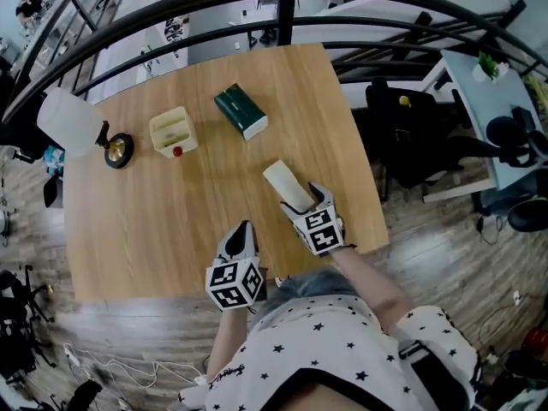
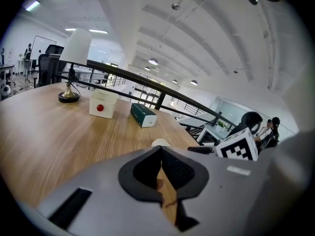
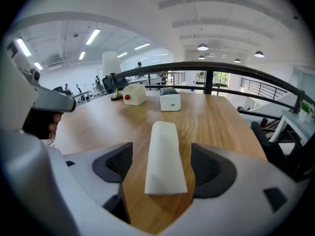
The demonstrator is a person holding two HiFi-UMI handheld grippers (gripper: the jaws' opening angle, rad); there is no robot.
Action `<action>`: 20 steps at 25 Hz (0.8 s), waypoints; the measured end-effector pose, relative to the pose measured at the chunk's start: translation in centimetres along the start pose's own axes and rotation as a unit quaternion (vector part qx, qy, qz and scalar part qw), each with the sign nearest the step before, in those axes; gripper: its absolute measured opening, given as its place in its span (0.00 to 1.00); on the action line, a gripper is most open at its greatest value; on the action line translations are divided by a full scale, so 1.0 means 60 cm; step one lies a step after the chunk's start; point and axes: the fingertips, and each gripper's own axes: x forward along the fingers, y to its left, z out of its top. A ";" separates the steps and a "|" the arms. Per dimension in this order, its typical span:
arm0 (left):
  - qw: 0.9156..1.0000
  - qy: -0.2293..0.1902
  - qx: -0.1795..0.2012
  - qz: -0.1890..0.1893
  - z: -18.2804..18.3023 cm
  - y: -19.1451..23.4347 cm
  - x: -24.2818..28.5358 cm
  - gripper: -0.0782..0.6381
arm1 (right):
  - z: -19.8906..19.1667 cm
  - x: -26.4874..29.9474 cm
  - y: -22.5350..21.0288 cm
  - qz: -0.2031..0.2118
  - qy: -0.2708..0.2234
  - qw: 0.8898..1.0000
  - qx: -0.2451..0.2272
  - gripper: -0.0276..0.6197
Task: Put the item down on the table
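The item, a cream rounded oblong block (image 1: 287, 185), lies flat on the wooden table (image 1: 163, 221) right of the middle. My right gripper (image 1: 302, 204) stands open around its near end. In the right gripper view the block (image 3: 165, 141) rests on the wood between the two dark pads (image 3: 115, 163), with a gap on each side. My left gripper (image 1: 246, 227) hovers near the table's front edge, left of the block, shut and holding nothing. In the left gripper view its jaws meet at the tips (image 2: 160, 152), and the block (image 2: 160, 142) peeks out just beyond them.
Farther back stand a dark green box with a white end (image 1: 241, 111), a cream box with a red button (image 1: 172, 132) and a lamp with a white shade (image 1: 70, 122). A black railing (image 1: 282, 7) runs behind the table. A black office chair (image 1: 411, 135) sits off the right edge.
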 end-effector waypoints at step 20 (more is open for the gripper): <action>0.998 -0.056 0.023 -0.025 -0.058 -0.121 -0.168 0.13 | 0.052 -0.315 0.135 0.047 -0.159 0.986 0.032 0.51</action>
